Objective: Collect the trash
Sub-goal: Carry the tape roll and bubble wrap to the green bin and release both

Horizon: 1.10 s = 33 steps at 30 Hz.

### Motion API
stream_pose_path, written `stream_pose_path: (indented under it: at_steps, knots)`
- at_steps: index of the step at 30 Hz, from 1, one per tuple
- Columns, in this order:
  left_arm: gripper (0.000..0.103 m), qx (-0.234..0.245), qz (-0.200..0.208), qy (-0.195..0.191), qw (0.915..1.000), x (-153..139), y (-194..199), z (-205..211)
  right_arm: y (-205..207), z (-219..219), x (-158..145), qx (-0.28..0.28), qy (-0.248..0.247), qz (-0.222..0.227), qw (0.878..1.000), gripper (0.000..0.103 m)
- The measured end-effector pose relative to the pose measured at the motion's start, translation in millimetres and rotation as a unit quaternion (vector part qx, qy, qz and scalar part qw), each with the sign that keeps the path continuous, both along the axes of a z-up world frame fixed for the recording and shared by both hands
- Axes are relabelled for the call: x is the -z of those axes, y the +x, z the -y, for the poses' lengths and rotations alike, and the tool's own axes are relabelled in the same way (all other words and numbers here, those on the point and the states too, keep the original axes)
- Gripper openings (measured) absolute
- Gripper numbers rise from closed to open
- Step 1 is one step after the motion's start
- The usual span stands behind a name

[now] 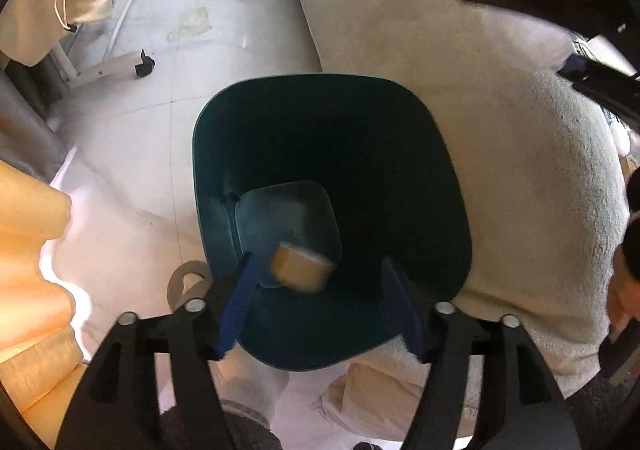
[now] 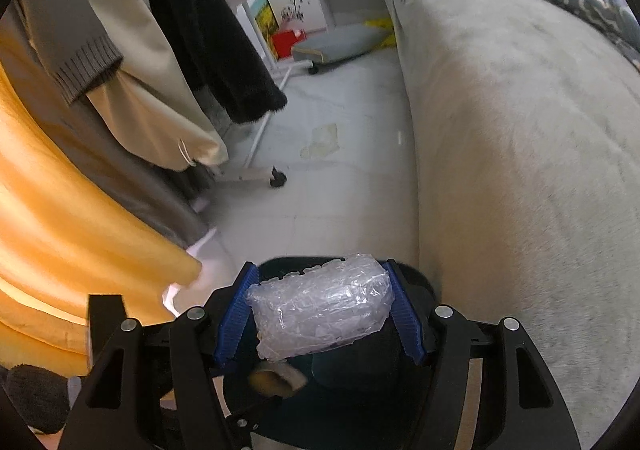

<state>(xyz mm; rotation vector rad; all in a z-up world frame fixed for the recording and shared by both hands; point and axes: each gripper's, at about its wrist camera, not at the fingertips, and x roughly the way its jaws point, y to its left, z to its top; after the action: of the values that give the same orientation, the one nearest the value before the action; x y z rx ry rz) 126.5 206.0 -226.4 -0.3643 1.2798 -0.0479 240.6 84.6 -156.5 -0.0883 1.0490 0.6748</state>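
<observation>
Below our left hand-held gripper (image 1: 320, 302) stands a dark green bin (image 1: 420, 186) on the pale tiled floor (image 1: 132, 154), pressed against the side of a bed covered in a cream blanket (image 1: 500, 138). We hold this gripper directly above the bin's mouth with its 2 blue-padded fingers (image 1: 236, 310) spread apart and nothing between them. A small brown cardboard piece (image 1: 300, 268), blurred, shows between the fingers, inside the bin's outline near its lighter bottom; we cannot tell whether it is resting or in the air.

Our right hand-held gripper (image 2: 320, 310) is clamped on a crumpled wad of clear plastic wrap (image 2: 320, 310), 1 finger pressing each end. It hovers over the same bin (image 2: 352, 366), beside the bed (image 2: 520, 150). Coats (image 2: 160, 90) hang on a wheeled rack at the left, next to an orange curtain (image 2: 60, 230).
</observation>
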Motion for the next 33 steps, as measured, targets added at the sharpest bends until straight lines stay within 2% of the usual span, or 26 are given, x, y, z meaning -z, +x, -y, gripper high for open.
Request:
stream_pose_path:
  at_steps: [2, 8, 20, 23, 28, 33]
  knots:
    - [0.075, -0.001, 0.002, 0.001, 1.0000, -1.5, -0.2, -2.5, 1.5, -3.3, 10.6, 0.000, -0.011, -0.011, 1.000, 0.065]
    - [0.076, -0.013, 0.015, 0.006, 0.9998, -16.3, -7.3, -16.6, 5.4, -10.6, 41.2, -0.001, -0.049, -0.044, 0.998, 0.065]
    - [0.076, -0.018, 0.106, 0.041, 0.9934, -70.3, -18.8, -28.1, 5.9, -19.0, 80.3, -0.011, -0.113, -0.072, 0.991, 0.065]
    - [0.075, -0.019, 0.135, 0.048, 0.9894, -82.9, -20.6, -28.7, 1.6, -25.0, 86.7, -0.025, -0.133, -0.071, 0.988, 0.065]
    - [0.070, -0.022, 0.197, 0.062, 0.9782, -112.5, -24.8, -26.5, -6.2, -33.6, 94.3, -0.050, -0.159, -0.069, 0.984, 0.066]
    - [0.067, -0.026, 0.257, 0.060, 0.9643, -146.9, -33.5, -26.7, -9.6, -37.6, 99.2, -0.059, -0.169, -0.075, 0.981, 0.076]
